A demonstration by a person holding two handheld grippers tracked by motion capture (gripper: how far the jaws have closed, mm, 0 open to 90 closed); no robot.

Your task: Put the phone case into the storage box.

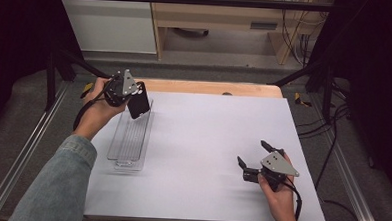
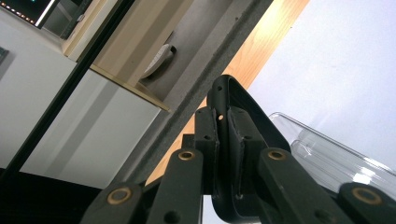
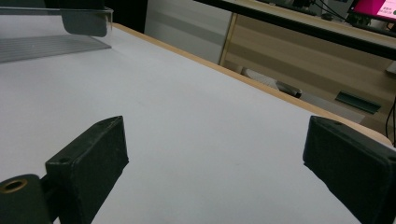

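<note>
A flat black slab [image 1: 139,102] with a rounded, ribbed edge [image 2: 240,100] hangs tilted over the far end of a clear plastic rack [image 1: 130,137]. My left gripper [image 1: 133,94] is shut on it, and in the left gripper view the pads [image 2: 206,135] press on both of its faces. The clear rack [image 2: 327,156] lies just below and beyond the slab. At the near right of the white table sheet [image 1: 208,136], my right gripper [image 1: 252,152] rests low with its jaws wide apart. Nothing is between those jaws [image 3: 215,154]; the rack [image 3: 51,44] is far off at the upper left.
A wooden strip [image 1: 210,87] borders the table's far edge. Beyond it are a grey floor, a pale cabinet [image 1: 113,22] and a wooden desk [image 1: 228,17]. Black frame bars [image 1: 311,65] and cables [image 1: 332,146] run along the right side.
</note>
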